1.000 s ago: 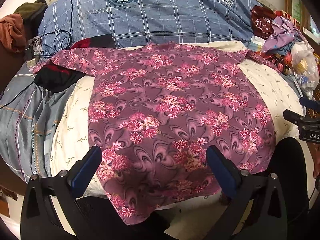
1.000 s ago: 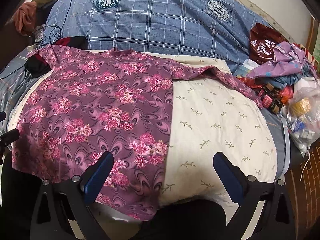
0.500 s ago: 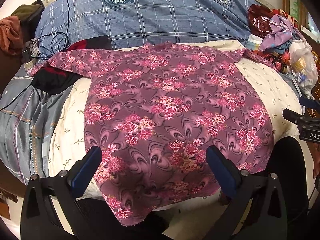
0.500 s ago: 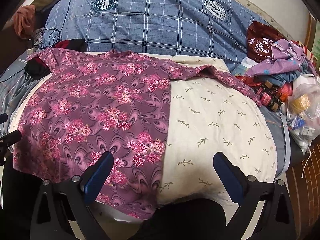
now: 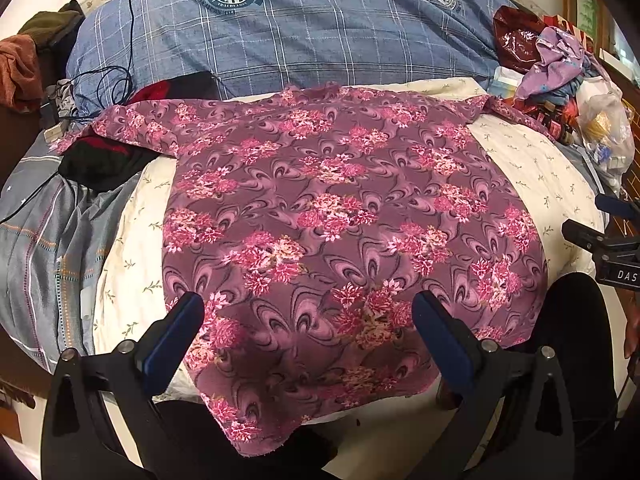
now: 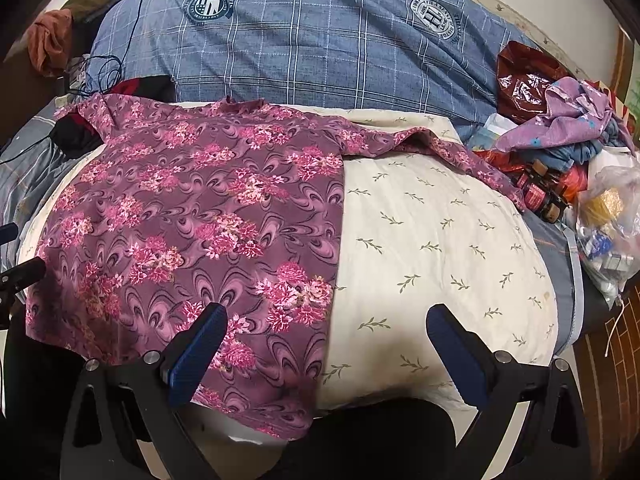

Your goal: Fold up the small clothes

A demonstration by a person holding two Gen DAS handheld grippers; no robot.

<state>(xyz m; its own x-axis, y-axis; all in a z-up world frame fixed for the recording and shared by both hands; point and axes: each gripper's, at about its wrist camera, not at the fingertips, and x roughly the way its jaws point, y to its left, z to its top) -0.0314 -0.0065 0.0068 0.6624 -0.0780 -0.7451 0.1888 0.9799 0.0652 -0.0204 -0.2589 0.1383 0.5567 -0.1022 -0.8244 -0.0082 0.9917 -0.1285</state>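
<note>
A purple shirt with pink flowers lies spread flat, collar at the far end, on a cream leaf-print pillow. Its hem hangs over the near edge. My left gripper is open and empty above the hem, its jaws wide apart. In the right wrist view the shirt covers the left half of the pillow, and one sleeve stretches right. My right gripper is open and empty over the shirt's right edge. The right gripper's tip shows at the right edge of the left wrist view.
A blue plaid pillow lies behind the shirt. A pile of clothes, bottles and plastic bags sits at the right. Black cables and a dark garment lie at the left on a grey blanket.
Both grippers have drifted slightly, so the shirt sits a little further left and lower in view. Both stay open. The shirt has not moved.
</note>
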